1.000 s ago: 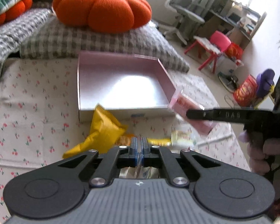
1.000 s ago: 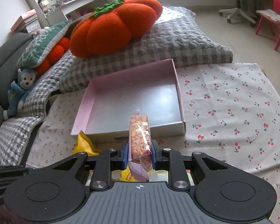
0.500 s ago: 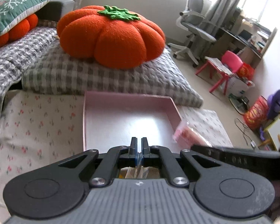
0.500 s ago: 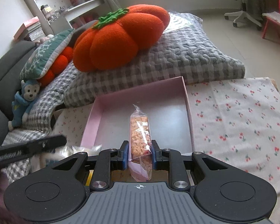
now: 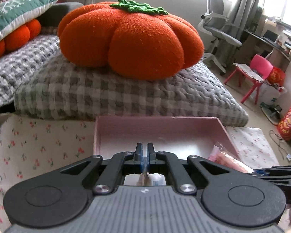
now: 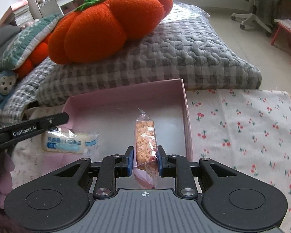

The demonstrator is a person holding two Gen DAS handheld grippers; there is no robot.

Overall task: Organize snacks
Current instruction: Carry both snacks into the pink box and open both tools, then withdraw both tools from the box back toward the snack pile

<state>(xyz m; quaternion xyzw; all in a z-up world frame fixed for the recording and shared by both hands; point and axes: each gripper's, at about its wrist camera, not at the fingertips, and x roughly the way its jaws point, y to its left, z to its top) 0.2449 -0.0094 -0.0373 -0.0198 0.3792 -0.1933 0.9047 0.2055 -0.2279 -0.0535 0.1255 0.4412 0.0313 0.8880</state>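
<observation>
Pink box (image 6: 184,104) now sits right under both grippers: right gripper (image 6: 145,162) holds snack bar (image 6: 145,136), left gripper (image 5: 145,156) pinches white pack (image 6: 67,140), ready 2 drop.

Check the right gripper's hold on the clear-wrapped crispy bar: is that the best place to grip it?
Reasonably so. The right gripper pinches the crispy bar across its narrow width near the lower end, approaching lengthwise. The long free end points over the pink box, easing release, though a mid-length grip might swing less.

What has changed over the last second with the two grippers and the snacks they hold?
Both grippers moved forward from the snack pile to the pink box. The right gripper now holds its pink snack bar over the box; the left gripper carries the white packet at its near-left edge. Both grips stayed shut; nothing released.
</observation>
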